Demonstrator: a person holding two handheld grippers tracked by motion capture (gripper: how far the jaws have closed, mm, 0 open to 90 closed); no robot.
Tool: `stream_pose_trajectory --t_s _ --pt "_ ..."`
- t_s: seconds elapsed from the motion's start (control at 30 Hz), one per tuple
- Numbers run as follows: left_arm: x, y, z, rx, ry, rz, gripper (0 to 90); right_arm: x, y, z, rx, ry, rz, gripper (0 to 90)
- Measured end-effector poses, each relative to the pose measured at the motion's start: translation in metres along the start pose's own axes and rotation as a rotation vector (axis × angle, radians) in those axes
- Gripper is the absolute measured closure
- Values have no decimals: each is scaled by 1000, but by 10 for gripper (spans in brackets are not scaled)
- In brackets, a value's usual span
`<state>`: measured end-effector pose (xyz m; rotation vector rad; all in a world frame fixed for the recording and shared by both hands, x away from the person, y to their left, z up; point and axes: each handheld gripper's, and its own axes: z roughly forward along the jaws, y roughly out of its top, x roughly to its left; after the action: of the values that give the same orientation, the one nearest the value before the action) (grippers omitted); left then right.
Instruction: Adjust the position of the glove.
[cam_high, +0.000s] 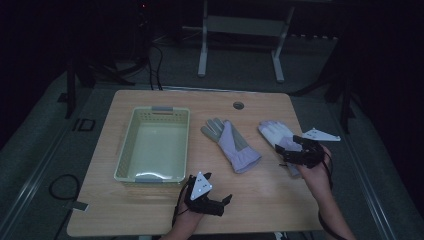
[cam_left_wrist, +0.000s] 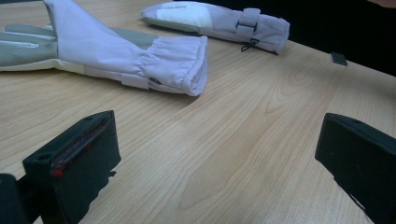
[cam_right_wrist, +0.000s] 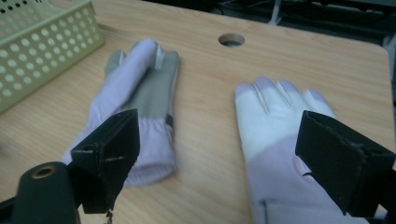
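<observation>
Down at the near edge of the light wooden table (cam_high: 260, 200), around 6 o'clock, the left gripper (cam_high: 218, 192) sits just off the wood with its black jaws spread wide and nothing between them; in the left gripper view the bare tabletop runs between the two pads. Over at roughly 3 o'clock the right gripper (cam_high: 286, 149) is parked right over the wrist end of the lilac glove with the white back (cam_high: 274, 132), jaws also wide apart, one on each side of that glove's cuff in the right gripper view, not pinching anything as far as the pictures tell. Near the table's centre lies the other glove, lilac fabric with a grey palm (cam_high: 230, 144), flat, fingers pointing toward 11 o'clock and its gathered cuff toward 5. The two gloves are near each other but apart. At 9 o'clock sits a pale yellow-green perforated plastic basket (cam_high: 127, 145) with grey handles. Way out at 12 o'clock there's a small round cable hole (cam_high: 238, 105) in the tabletop.
</observation>
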<state>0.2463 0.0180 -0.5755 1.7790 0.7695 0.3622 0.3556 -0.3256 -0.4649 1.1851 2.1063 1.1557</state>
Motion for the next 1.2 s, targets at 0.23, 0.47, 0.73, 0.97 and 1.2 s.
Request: stream_pose_trajectory --t_s 0.23,0.47,0.73,0.97,1.2 --pt "0 0 0 2 0 1 0 15 17 20 -1 50 -21 144" --pt "-1 0 0 2 4 8 0 28 25 42 51 76 -57 146" --pt "-1 0 1 2 3 6 0 43 30 67 81 122 -57 161" --pt "-1 0 1 1 -1 10 0 55 30 93 106 158 -71 207" --pt "-1 0 1 1 -5 11 0 60 29 119 141 173 -75 276"
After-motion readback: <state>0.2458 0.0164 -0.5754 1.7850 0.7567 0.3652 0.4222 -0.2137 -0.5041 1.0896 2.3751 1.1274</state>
